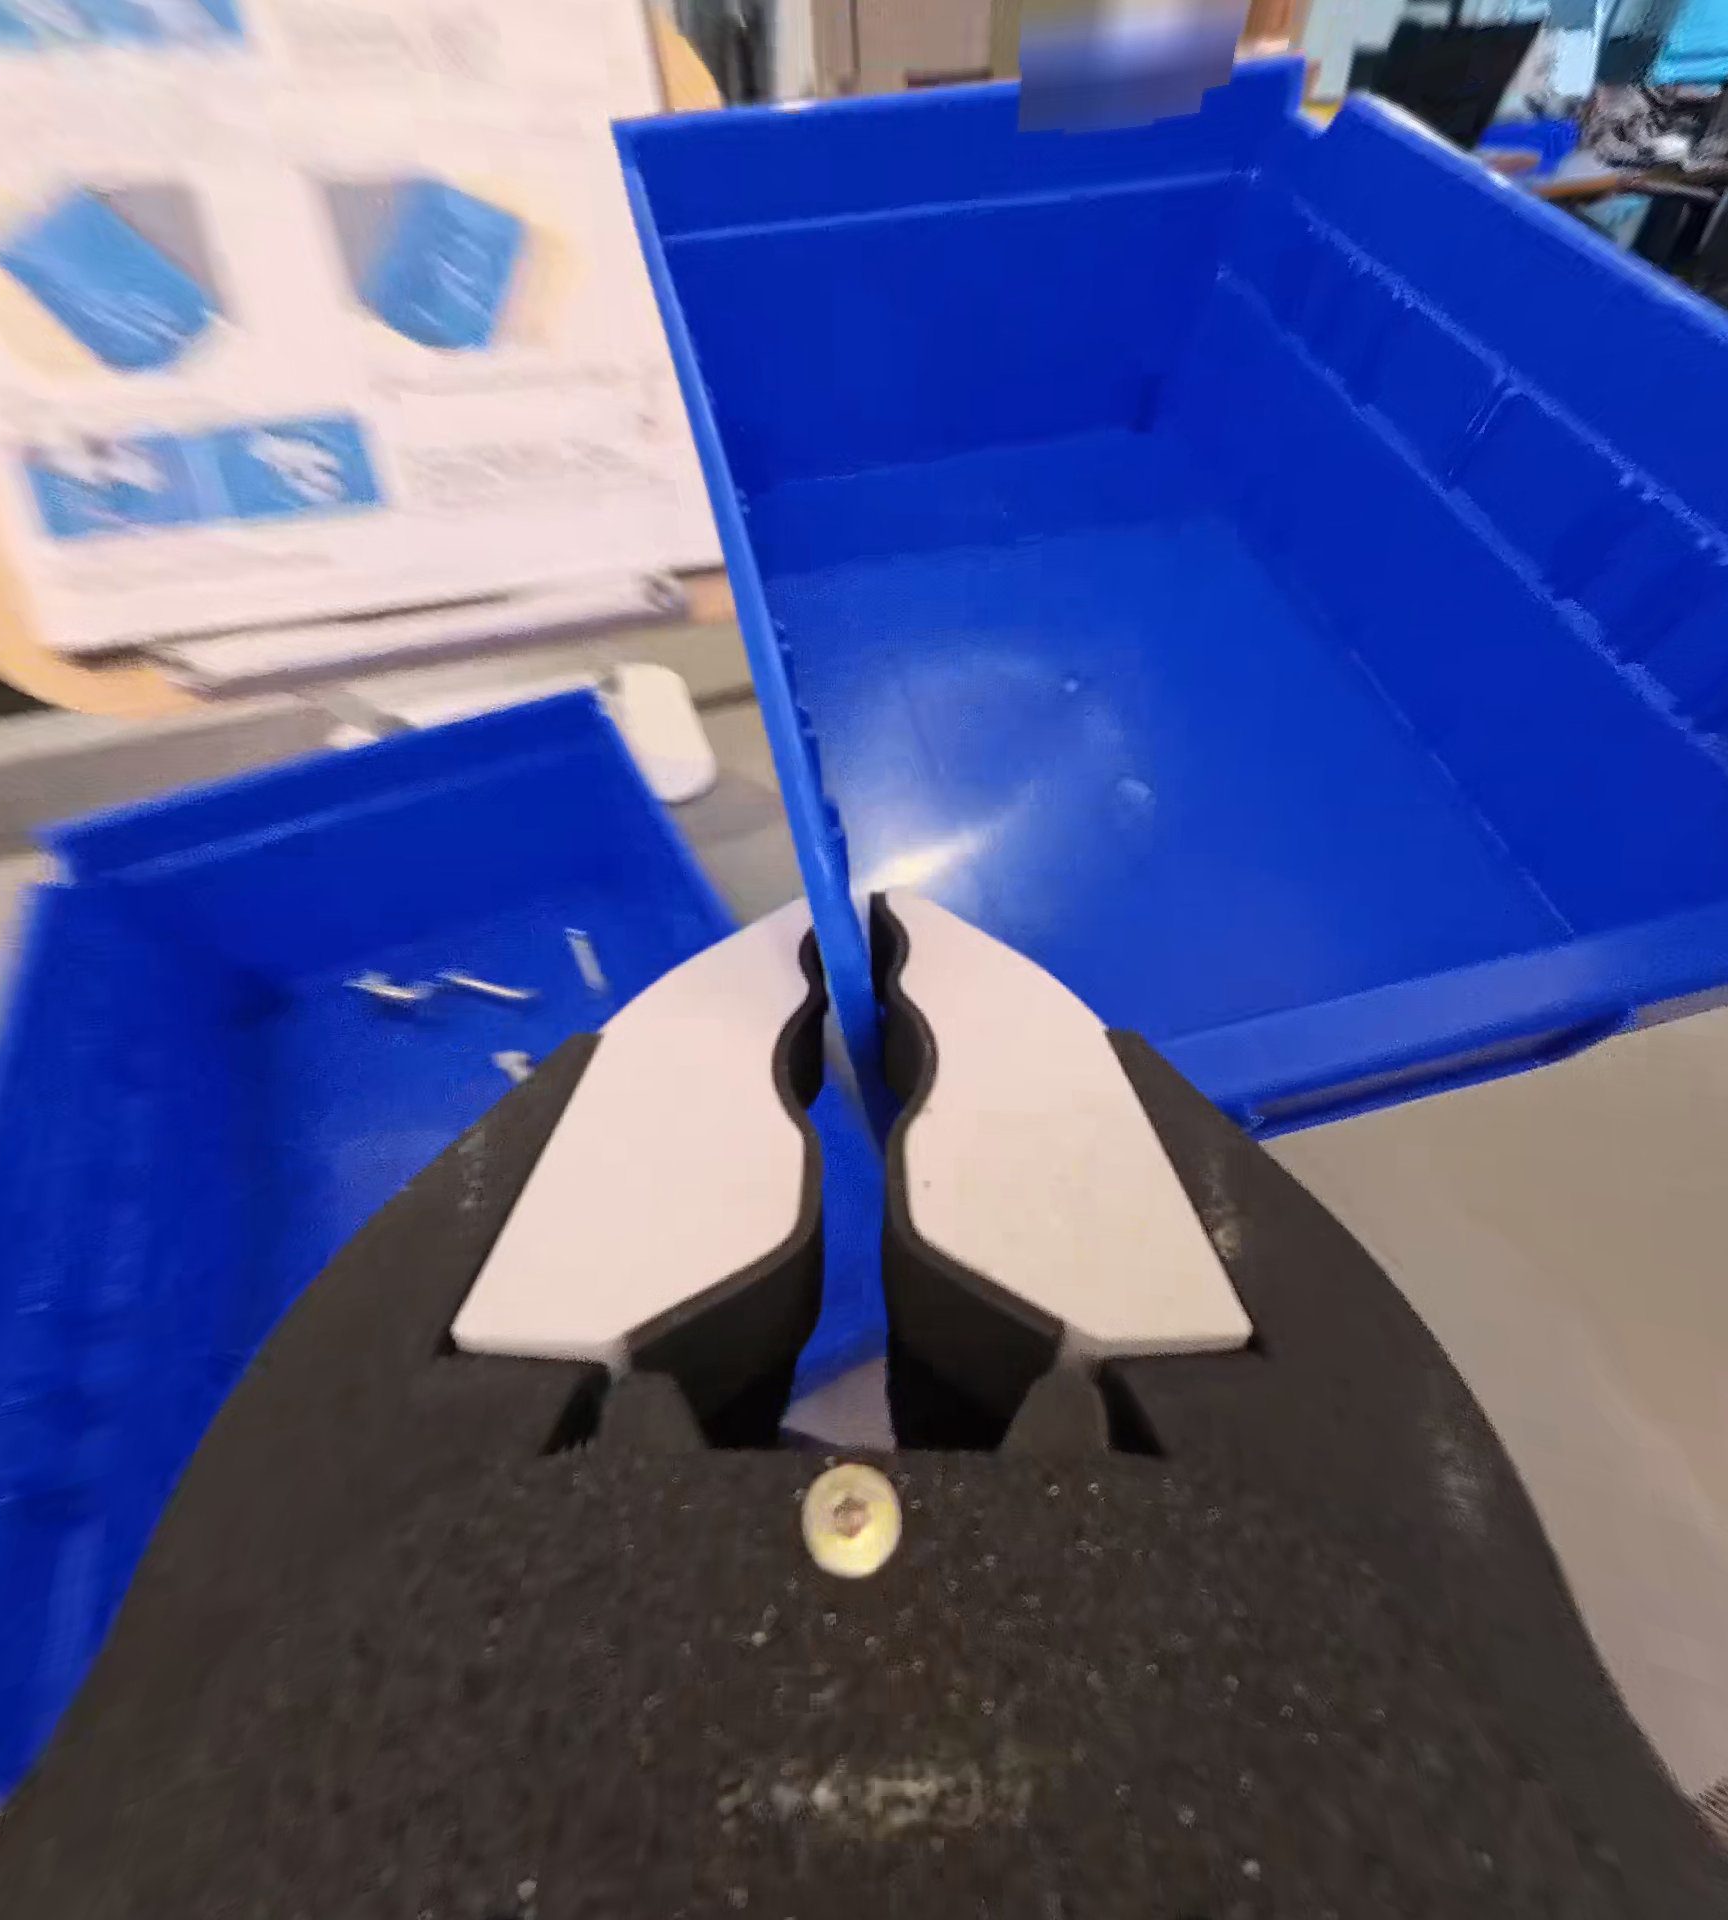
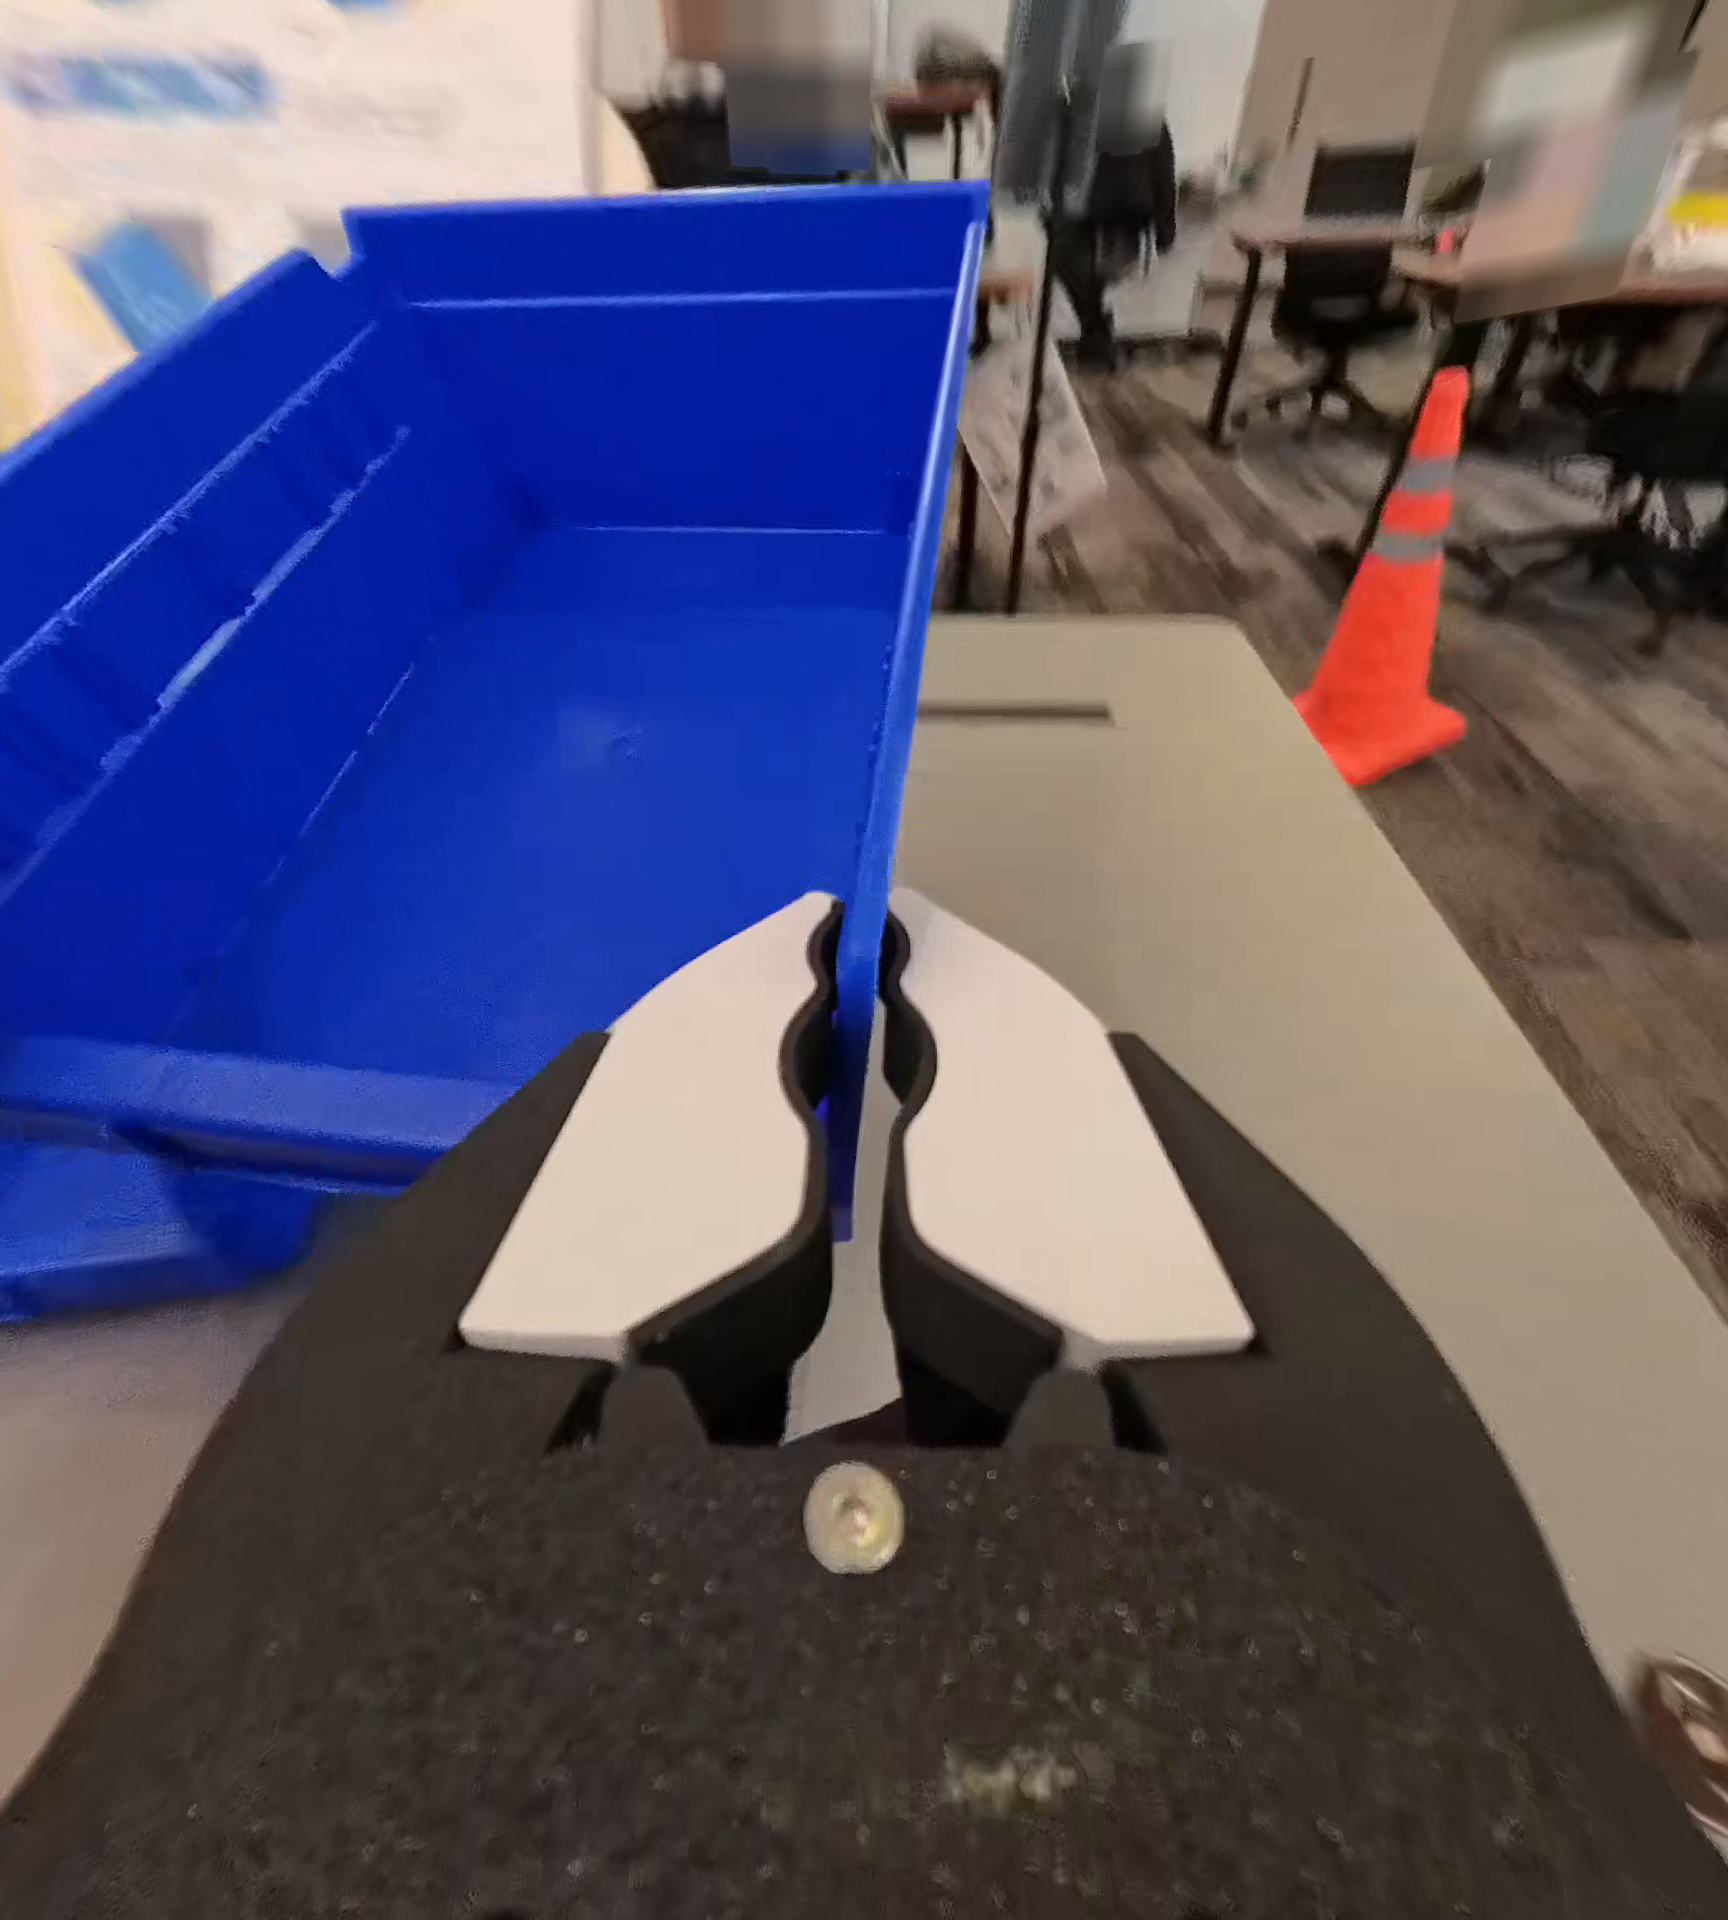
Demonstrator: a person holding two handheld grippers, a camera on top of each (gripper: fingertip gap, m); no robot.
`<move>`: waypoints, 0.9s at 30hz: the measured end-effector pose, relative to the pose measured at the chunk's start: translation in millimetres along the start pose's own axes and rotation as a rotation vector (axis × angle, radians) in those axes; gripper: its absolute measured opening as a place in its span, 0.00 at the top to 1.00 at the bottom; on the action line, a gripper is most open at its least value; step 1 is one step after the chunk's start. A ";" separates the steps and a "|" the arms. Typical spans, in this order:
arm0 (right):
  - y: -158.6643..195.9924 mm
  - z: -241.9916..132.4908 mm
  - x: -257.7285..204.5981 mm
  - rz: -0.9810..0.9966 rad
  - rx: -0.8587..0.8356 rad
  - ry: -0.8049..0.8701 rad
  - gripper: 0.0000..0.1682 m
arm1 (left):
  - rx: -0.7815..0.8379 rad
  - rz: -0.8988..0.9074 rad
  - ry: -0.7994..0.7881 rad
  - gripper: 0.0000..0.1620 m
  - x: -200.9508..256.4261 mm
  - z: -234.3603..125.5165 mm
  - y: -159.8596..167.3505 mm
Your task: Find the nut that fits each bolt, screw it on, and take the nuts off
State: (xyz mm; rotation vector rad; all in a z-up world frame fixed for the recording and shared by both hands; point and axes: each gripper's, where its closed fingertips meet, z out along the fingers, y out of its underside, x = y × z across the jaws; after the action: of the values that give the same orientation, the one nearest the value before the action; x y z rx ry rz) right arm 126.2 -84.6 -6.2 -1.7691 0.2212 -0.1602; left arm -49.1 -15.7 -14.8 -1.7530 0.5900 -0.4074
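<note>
Both grippers are clamped on one empty blue bin: your left gripper (image 1: pixel 847 997) pinches its left side wall, and your right gripper (image 2: pixel 860 987) pinches the opposite wall. In each wrist view the jaws sit close together with only the thin plastic edge between them. The bin (image 1: pixel 1359 343) looks tilted and lifted clear of the table (image 2: pixel 1203 935), and its floor is bare in both views.

Your hardware is elsewhere. In the left wrist view a second bin (image 1: pixel 164 1143) sits at about 8 o'clock from the gripper, lower and heavily blurred, with a few small metal pieces (image 1: pixel 486 987) on its floor near the far wall. They look like bolts, but the blur leaves it unclear whether any carries a nut, and no loose nut can be made out.

Judging from that, you are at a container-handling stage, not at threading. Nothing in either view shows a nut matched, screwed on or taken off, so count the main work as still ahead or already cleared away; the pictures cannot settle which. Neither gripper holds a bolt or nut.

At 2 o'clock in the right wrist view an orange cone (image 2: pixel 1390 623) stands on the floor beyond the table, and a printed board (image 1: pixel 247 343) leans at 11 o'clock in the left wrist view.
</note>
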 end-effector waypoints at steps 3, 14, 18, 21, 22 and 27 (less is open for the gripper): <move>37.7 19.3 50.6 -0.006 -0.119 0.023 0.98 | -0.099 -0.025 0.034 0.96 43.2 40.1 34.8; 98.3 43.3 133.6 0.150 -0.171 0.001 0.98 | -0.211 -0.025 0.072 0.95 120.1 85.1 89.0; 113.6 49.3 149.1 0.172 -0.182 0.007 0.98 | -0.206 -0.031 0.103 0.92 134.1 92.0 92.4; 110.3 52.1 159.5 0.244 -0.110 0.010 0.98 | -0.205 -0.034 0.188 0.87 147.2 93.0 94.0; 109.9 52.9 160.6 0.259 -0.104 0.010 0.98 | -0.223 -0.035 0.216 0.85 150.6 91.4 96.3; 97.0 37.7 168.0 0.128 -0.105 0.108 0.85 | -0.256 -0.065 0.381 0.67 148.2 44.7 99.0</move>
State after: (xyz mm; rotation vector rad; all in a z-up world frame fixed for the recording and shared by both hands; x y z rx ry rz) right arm 292.0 -107.7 -111.1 -1.8457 0.4259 -0.1542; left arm 78.7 -85.7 -126.8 -1.9563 0.8883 -0.7480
